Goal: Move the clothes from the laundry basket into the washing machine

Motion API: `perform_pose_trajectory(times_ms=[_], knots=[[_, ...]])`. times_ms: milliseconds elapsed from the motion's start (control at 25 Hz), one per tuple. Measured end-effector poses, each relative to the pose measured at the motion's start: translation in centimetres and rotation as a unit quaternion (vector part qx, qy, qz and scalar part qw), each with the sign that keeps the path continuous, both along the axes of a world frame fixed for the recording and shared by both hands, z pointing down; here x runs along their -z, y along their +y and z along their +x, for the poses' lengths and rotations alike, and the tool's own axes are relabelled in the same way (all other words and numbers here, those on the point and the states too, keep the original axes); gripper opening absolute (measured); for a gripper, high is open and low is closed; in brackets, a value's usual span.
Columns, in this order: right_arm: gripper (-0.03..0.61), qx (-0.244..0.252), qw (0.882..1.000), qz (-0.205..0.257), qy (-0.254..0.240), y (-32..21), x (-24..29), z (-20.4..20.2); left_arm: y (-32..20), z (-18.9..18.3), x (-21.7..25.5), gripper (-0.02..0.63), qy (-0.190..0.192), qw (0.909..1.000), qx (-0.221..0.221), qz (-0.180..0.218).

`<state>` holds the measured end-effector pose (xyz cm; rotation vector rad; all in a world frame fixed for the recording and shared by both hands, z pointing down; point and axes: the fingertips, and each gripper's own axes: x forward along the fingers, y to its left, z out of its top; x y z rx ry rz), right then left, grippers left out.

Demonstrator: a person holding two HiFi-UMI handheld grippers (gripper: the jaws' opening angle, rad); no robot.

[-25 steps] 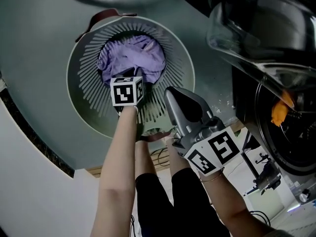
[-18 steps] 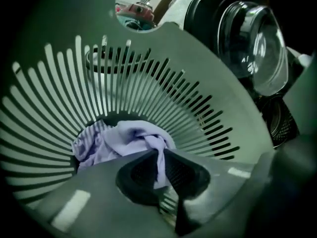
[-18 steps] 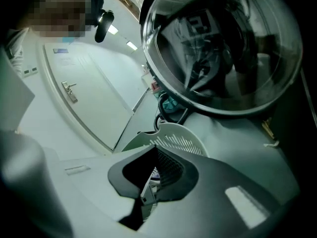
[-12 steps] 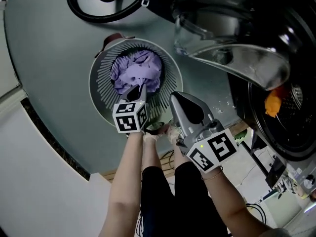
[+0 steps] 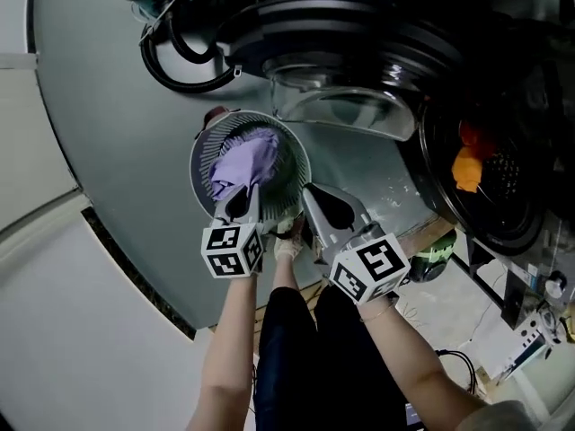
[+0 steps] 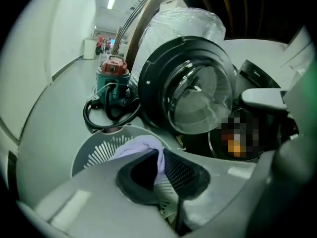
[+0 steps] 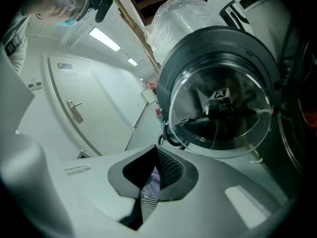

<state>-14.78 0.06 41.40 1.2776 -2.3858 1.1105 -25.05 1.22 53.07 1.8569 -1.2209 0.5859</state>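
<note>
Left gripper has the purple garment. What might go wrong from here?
The left gripper pinches only a fold of the purple garment; the rest hangs into the basket, so it may slip or drag. The open washer door juts near the path to the drum; trailing cloth might catch.

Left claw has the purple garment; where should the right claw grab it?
Take the bunched bulk of the purple garment low in the basket, coming down through the open top. The left claw pinches only one edge, so the rest likely sags.
</note>
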Motion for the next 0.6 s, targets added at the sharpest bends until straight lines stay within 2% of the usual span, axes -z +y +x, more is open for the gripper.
perform_pose_trajectory(times_ms=[400, 600], knots=[[0.029, -0.007, 0.999, 0.049, 0.006, -0.3, 11.9, 3.0, -2.0, 1.1, 16.8, 0.025, -0.002, 0.9952, -0.036, 0.091], [0.029, -0.005, 0.998, 0.068, 0.007, 0.9, 17.5, 3.9, -0.8, 3.5, 24.7, 0.025, 0.019, 0.9887, -0.074, 0.129]])
